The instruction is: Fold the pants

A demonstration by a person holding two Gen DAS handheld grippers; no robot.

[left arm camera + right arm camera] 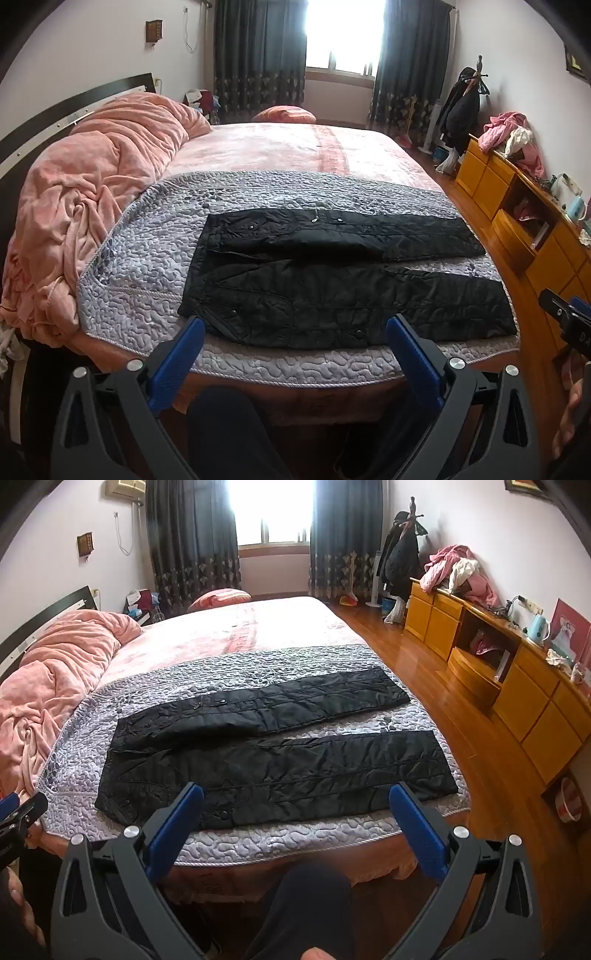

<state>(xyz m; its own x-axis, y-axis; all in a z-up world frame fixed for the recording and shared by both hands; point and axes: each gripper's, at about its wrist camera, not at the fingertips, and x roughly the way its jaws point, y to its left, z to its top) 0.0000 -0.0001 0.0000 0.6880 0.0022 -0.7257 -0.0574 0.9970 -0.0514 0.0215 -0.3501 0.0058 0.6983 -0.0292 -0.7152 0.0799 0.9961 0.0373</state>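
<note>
Left gripper, blue-padded jaws spread wide apart with nothing between them, tilted downward and held clear of the bed's near edge. Right gripper, jaws likewise fully apart and empty, at the same downward tilt; its tip also appears at the right border of the left wrist view, and the left gripper's tip at the left border of the right wrist view. Just ahead of both grippers lie the black quilted pants, spread flat with the waistband toward the left gripper's side and the two legs running toward the right gripper's side, slightly parted at the hems. The pants rest on a lilac quilted coverlet spread across the foot of the bed. Beyond and to the left of the grippers, a crumpled pink blanket is heaped against the headboard. To the right, past the wooden floor, stands a yellow wooden cabinet. Below the grippers, the person's dark-clothed leg shows.
</note>
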